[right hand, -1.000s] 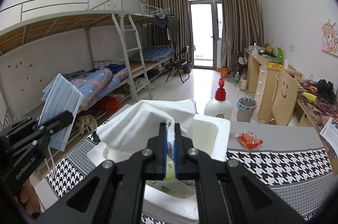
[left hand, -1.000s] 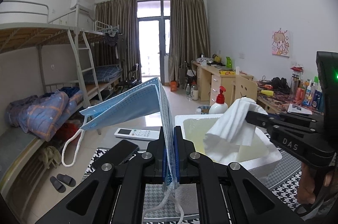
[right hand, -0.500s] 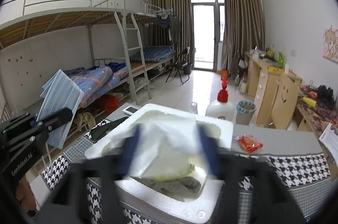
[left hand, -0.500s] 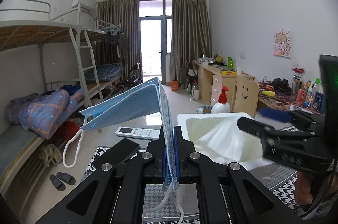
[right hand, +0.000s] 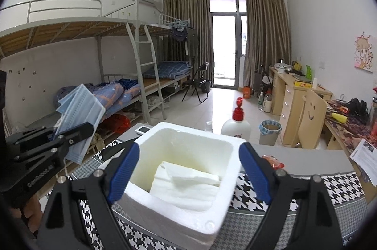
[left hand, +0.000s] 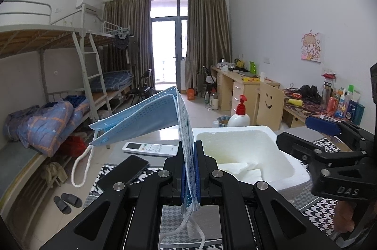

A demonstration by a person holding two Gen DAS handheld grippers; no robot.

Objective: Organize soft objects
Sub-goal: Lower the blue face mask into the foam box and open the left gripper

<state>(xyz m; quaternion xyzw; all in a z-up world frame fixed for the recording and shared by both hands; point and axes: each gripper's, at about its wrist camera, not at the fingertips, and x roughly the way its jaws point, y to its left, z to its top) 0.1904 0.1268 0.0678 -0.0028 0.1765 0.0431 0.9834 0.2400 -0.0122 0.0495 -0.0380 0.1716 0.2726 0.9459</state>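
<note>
My left gripper (left hand: 189,173) is shut on a blue face mask (left hand: 150,116) and holds it up above the table, left of the white foam box (left hand: 247,132). The mask also shows in the right wrist view (right hand: 80,118), with the left gripper (right hand: 70,132) at the left. My right gripper (right hand: 188,170) is open and empty, its blue pads on either side of the foam box (right hand: 233,184). A white cloth (right hand: 186,188) lies inside the box, and its edge shows in the left wrist view (left hand: 242,171). The right gripper (left hand: 313,134) sits right of the box there.
On the houndstooth tablecloth (right hand: 306,193) lie a black phone (left hand: 127,171), a white remote (left hand: 150,148), a red snack packet (right hand: 273,161) and a white pump bottle (right hand: 235,125). Bunk beds stand at the left, desks and a cluttered table at the right.
My right gripper opened and let go of the white cloth, which dropped into the foam box. The left gripper kept holding the mask in place.
</note>
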